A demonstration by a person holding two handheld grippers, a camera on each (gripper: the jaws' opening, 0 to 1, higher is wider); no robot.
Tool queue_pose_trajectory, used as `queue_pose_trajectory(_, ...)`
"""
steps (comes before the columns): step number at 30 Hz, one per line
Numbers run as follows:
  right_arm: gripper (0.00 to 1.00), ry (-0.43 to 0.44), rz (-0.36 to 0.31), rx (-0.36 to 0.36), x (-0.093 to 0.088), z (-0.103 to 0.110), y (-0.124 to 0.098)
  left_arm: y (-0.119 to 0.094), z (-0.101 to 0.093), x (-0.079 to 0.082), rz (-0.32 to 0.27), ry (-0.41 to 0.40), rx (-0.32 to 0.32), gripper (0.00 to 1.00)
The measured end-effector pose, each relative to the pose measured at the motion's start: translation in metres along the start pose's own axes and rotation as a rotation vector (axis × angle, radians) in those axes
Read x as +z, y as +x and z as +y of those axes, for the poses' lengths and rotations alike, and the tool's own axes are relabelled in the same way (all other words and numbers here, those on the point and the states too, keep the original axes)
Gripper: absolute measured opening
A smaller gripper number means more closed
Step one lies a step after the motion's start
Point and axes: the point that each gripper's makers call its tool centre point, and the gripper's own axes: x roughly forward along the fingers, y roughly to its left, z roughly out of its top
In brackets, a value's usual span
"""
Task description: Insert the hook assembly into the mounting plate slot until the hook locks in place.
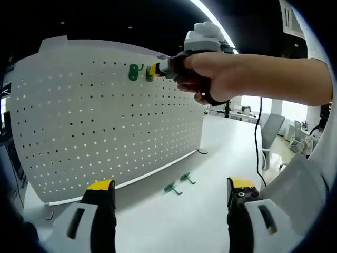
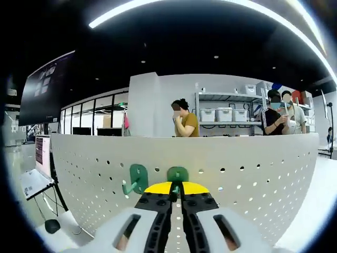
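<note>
Right claw pressing a green hook against the pegboard, left claw hanging back.

In the left gripper view the left claw [image 1: 171, 197] is hovering nearest, its jaws standing wide apart with nothing between them, above the white desk [image 1: 210, 158]. Just beyond it two spare hooks [image 1: 178, 184] are lying loose on the desk, near the foot of the white pegboard [image 1: 105, 116]. Farther off, a hand [image 1: 221, 74] is reaching in from the right, holding the right claw [image 2: 176, 197] at the board's upper edge. In the right gripper view that claw's jaws are pinching narrowly on a green hook [image 2: 178, 175], which is sitting against the board's face; whether it is locked in cannot be told. A second mounted hook [image 2: 137, 178] is hanging just to its left. People are standing by shelves far behind the board.
</note>
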Motion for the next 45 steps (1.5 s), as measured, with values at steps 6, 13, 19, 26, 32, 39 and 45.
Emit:
queue_pose_trajectory(6, 0.02, 0.024, -0.025, -0.015, 0.0, -0.001, -0.001, -0.007, 0.001, -0.002, -0.002, -0.01, 0.013, 0.89)
queue_pose_trajectory(13, 0.02, 0.022, -0.026, -0.01, 0.0, -0.001, -0.002, -0.007, -0.002, -0.005, 0.001, -0.009, 0.011, 0.88)
queue_pose_trajectory(19, 0.03, 0.024, -0.024, -0.007, 0.0, -0.001, -0.002, -0.008, 0.0, -0.006, -0.009, -0.014, 0.015, 0.88)
queue_pose_trajectory(26, 0.05, 0.05, -0.026, 0.012, 0.0, 0.001, -0.003, -0.009, 0.0, -0.006, -0.018, -0.027, 0.013, 0.88)
queue_pose_trajectory(32, 0.13, -0.03, -0.041, 0.07, -0.001, 0.01, -0.006, -0.01, 0.002, -0.004, -0.02, -0.021, 0.018, 0.87)
queue_pose_trajectory(39, 0.27, -0.136, -0.011, 0.152, -0.008, 0.018, -0.01, -0.01, 0.002, 0.0, -0.028, -0.029, 0.024, 0.86)
queue_pose_trajectory(45, 0.43, -0.107, 0.0, 0.2, -0.015, 0.022, -0.017, -0.01, -0.001, -0.002, -0.021, -0.025, 0.018, 0.86)
